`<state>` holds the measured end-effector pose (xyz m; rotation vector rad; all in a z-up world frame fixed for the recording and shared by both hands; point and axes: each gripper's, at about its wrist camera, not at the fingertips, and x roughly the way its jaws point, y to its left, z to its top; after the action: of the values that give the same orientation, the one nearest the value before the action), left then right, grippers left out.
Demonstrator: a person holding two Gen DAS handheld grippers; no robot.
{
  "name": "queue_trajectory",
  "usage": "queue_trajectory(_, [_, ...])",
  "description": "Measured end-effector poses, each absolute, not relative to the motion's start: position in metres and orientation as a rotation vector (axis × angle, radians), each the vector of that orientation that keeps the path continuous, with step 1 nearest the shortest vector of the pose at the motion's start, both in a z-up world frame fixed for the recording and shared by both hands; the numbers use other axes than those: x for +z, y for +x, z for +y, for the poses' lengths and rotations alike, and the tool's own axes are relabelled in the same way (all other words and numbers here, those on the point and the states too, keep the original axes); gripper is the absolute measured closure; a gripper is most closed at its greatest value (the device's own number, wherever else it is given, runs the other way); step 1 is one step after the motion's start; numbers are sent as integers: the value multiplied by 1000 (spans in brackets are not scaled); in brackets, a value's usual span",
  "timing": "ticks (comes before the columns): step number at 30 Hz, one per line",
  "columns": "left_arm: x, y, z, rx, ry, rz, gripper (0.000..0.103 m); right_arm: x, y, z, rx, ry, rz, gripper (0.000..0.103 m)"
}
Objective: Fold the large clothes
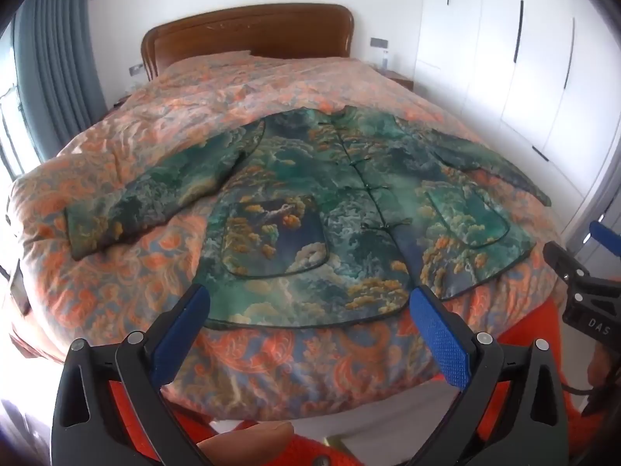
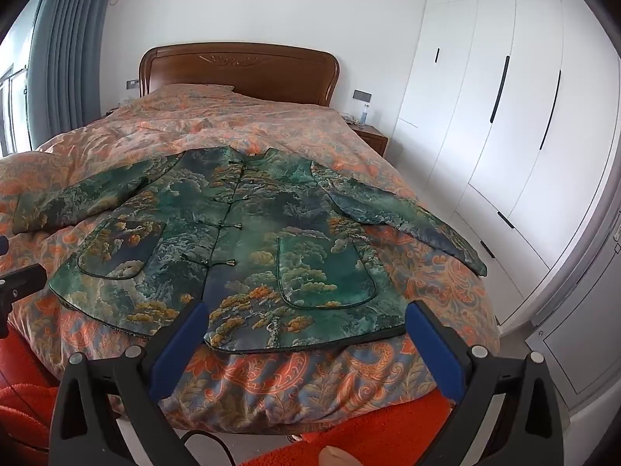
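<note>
A large green jacket (image 1: 330, 194) with a cloud and tree print lies flat and face up on the bed, front buttoned, both sleeves spread out, hem toward me. It also shows in the right wrist view (image 2: 248, 244). My left gripper (image 1: 310, 299) is open and empty, held above the bed's near edge just short of the hem. My right gripper (image 2: 306, 314) is open and empty, over the hem's right part. The right gripper also shows at the right edge of the left wrist view (image 1: 578, 256).
The bed has an orange patterned quilt (image 1: 155, 279) and a wooden headboard (image 1: 248, 35). White wardrobe doors (image 2: 504, 124) stand along the right. A nightstand (image 2: 368, 138) sits by the headboard. Grey curtains (image 1: 54, 77) hang on the left.
</note>
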<state>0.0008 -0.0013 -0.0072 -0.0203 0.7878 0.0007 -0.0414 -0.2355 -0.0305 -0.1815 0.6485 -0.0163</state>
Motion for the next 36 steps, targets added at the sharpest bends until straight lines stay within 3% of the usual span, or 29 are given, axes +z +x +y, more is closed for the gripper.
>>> queue_trajectory(36, [-6, 0, -1, -2, -21, 791, 0, -33, -42, -232, 1, -178, 668, 0])
